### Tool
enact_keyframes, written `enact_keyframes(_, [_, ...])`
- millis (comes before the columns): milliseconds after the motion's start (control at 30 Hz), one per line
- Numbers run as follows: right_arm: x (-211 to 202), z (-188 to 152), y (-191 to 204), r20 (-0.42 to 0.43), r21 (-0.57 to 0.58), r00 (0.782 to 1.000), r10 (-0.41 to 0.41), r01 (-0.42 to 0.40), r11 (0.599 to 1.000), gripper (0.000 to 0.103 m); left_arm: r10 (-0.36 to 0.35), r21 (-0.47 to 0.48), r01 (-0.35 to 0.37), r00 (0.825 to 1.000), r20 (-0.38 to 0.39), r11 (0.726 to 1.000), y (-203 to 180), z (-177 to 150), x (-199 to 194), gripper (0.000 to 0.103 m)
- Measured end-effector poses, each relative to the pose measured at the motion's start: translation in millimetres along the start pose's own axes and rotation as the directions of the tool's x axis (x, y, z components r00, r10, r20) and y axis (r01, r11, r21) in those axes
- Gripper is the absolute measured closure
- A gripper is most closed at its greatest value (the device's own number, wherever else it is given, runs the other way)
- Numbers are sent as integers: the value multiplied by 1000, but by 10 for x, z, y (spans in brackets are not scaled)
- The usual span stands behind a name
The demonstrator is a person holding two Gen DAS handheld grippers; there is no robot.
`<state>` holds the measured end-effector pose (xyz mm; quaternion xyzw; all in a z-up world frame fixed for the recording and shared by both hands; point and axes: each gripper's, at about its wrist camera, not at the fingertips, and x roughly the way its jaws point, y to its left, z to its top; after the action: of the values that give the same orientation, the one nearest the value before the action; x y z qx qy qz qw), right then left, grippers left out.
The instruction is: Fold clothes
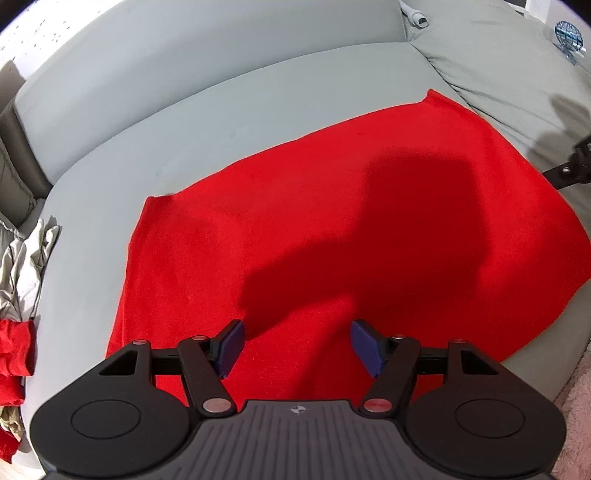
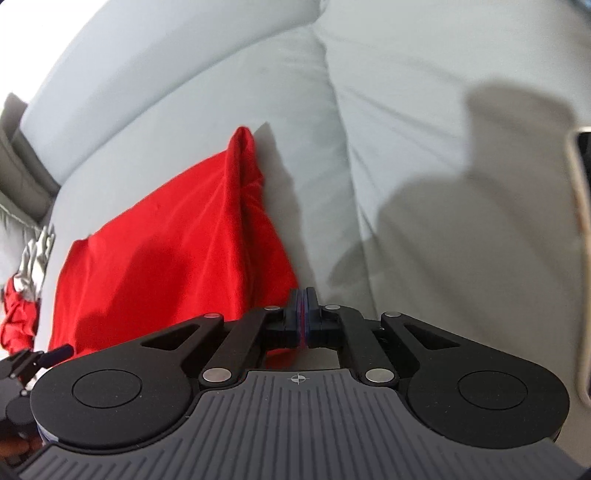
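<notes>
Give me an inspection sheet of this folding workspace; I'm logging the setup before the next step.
Surface: grey sofa seat, smooth, with a backrest behind.
Job's things: red garment spread flat on the seat; its right edge is bunched and lifted in the right wrist view.
Clutter: crumpled pile of beige and red clothes at the seat's left end; small blue mesh ball on the far cushion.
Grippers: left gripper hangs over the garment's near edge, jaws apart, nothing between them. Right gripper has its jaws closed on the garment's edge.
Cables: white plug-like end in the backrest gap; hard to identify.
Surroundings: fluffy pinkish rug beside the sofa.
</notes>
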<state>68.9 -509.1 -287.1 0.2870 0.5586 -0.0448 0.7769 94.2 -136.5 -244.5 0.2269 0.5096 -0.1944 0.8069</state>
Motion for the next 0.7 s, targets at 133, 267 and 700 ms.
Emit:
enact_keyframes(133, [145,-52,-39,-120,-17,993,-2,0,1000,103,6,7,-6,1000,-12,1000,-31,4,1,38])
enact_keyframes(267, [18,-333,-127,-220,-51,975,-30,19,998,103,-3,10,3,1000,-15,1000,-58,4,9,38])
enact_keyframes(700, [-76,-129,-9,-42,-4,999,-25,24,1000,91,7,8,-7,1000,8,1000,-31,-47,-134,37])
